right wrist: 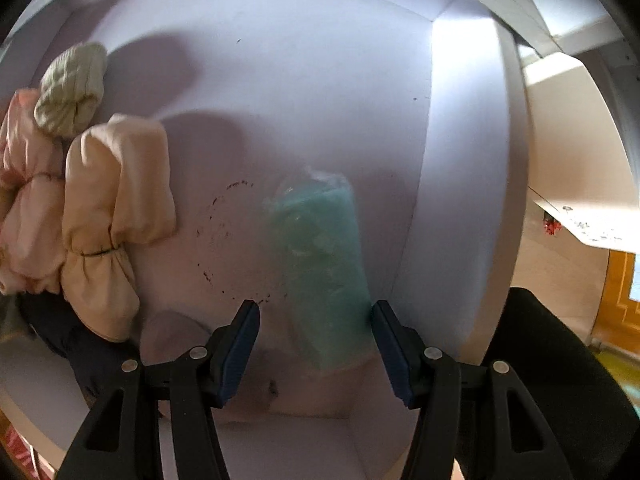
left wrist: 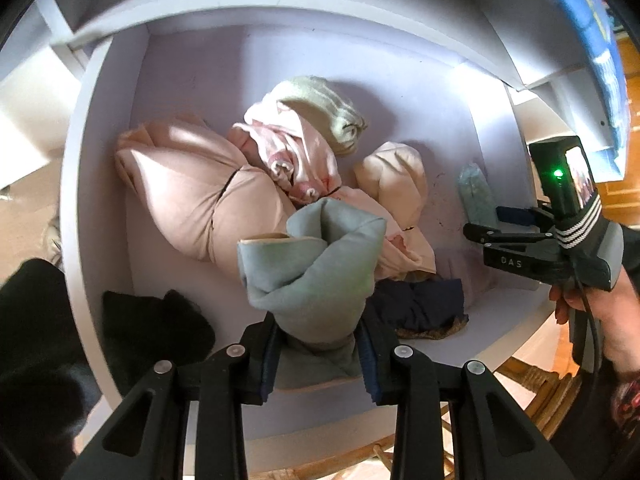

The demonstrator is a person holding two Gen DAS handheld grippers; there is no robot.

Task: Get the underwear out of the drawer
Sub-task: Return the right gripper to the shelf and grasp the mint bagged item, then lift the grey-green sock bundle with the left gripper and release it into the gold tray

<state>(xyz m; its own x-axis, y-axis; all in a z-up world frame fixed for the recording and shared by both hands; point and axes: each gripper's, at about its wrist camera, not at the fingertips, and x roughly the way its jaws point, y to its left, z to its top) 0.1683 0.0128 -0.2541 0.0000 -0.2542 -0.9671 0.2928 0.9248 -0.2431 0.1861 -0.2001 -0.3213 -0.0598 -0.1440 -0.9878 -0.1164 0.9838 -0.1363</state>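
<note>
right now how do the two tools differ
The left tool is clamped shut on a pale green garment; the right tool stands open and holds nothing. The left carries its garment above the drawer; the right hangs over a teal packet that lies there. Both point down into the drawer.

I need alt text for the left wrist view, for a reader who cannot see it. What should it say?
The left gripper is shut on a light blue garment above an open white drawer. More rolled clothes, mostly pink, lie in the drawer. At right, a hand holds the right gripper.
</note>
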